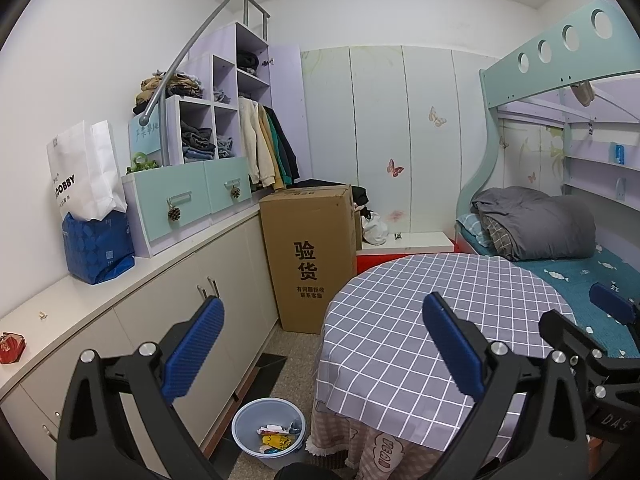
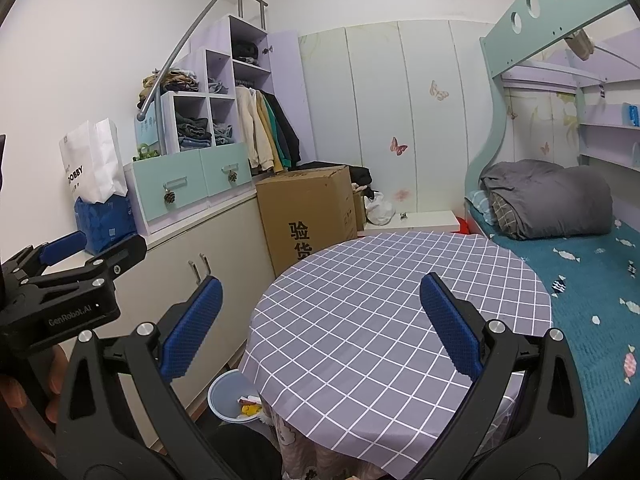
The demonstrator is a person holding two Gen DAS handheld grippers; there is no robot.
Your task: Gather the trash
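While both grippers hang in the air over the round table [image 1: 400, 320] with its checked cloth, the only bit of trash still lying out is a red crumpled wrapper [image 1: 11, 347] on the long white counter [image 1: 120, 300]. It sits far off to the left of the left gripper [image 1: 320, 344] and a little behind its tips. It is a small ball shape, so I cannot pick out a long side. The left gripper is the nearer one. The right gripper [image 2: 320, 324] is on the other side, well apart from the wrapper, which its own camera does not show.

Both grippers are wide open and empty. Their blue pads [image 1: 196, 344] touch nothing.

The blue bin [image 1: 269, 428] stands on the floor between the counter and the table, down below the left gripper, with some trash already in it.

My guess is that the left gripper needs to swing left to reach the wrapper, then come back to the bin.
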